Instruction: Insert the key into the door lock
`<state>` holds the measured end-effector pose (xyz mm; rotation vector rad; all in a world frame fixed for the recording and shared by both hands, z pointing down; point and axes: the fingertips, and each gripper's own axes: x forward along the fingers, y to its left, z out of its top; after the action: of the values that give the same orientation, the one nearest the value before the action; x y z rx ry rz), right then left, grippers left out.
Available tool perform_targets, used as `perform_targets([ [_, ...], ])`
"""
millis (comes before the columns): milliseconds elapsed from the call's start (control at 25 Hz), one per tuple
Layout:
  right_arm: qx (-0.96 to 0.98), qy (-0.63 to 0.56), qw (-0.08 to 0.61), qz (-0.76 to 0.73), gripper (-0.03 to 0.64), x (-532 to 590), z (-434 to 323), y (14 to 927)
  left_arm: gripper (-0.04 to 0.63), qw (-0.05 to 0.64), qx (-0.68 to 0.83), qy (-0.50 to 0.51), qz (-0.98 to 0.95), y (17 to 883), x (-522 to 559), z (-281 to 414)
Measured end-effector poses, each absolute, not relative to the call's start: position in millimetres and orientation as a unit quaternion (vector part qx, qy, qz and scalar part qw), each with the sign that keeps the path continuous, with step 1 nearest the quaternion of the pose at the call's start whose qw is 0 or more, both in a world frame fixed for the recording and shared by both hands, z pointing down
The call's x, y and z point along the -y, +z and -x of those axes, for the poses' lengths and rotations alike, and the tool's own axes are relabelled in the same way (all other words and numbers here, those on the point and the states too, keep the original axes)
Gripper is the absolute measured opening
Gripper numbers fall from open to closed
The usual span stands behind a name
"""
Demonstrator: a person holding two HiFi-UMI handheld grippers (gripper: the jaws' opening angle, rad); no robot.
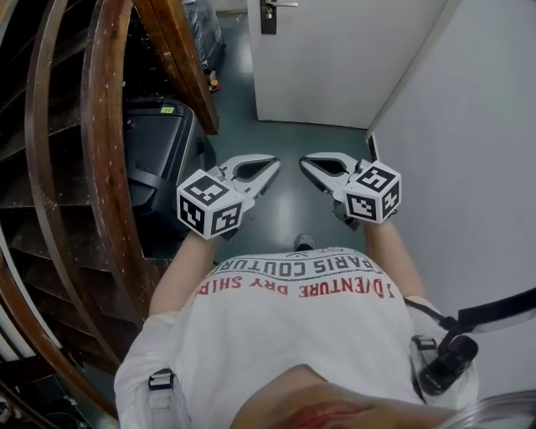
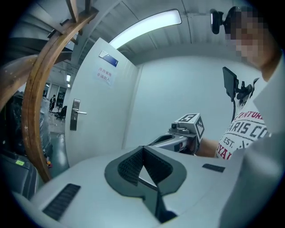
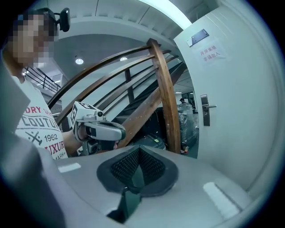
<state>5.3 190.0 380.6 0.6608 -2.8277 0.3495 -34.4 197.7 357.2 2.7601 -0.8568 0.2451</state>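
The white door [image 1: 335, 59] stands shut ahead at the end of a narrow passage. Its dark lock plate with a lever handle [image 1: 268, 14] shows at the top of the head view, and again as the lock plate [image 2: 75, 115] and the lock plate [image 3: 205, 110] in the gripper views. My left gripper [image 1: 275, 162] and right gripper [image 1: 305, 162] are held side by side at waist height, well short of the door, tips angled toward each other. The jaws of the left gripper [image 2: 143, 148] and of the right gripper [image 3: 140, 148] meet at their tips. No key shows in either.
A curved wooden stair railing [image 1: 105, 151] runs along the left, with a black case [image 1: 163, 147] on the floor under it. A plain white wall [image 1: 469, 126] closes the right side. Dark floor [image 1: 289, 214] leads to the door. A paper notice [image 2: 103, 75] hangs on the door.
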Motion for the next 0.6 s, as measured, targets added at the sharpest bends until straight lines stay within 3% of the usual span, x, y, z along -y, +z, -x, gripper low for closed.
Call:
perform_targets([
  [600, 0.965, 0.08, 0.123, -0.218, 0.0, -230.9, -1.5, 333.7, 0.001, 0.098, 0.286, 0.075, -0.95, 323.9, -237.3, 24.6],
])
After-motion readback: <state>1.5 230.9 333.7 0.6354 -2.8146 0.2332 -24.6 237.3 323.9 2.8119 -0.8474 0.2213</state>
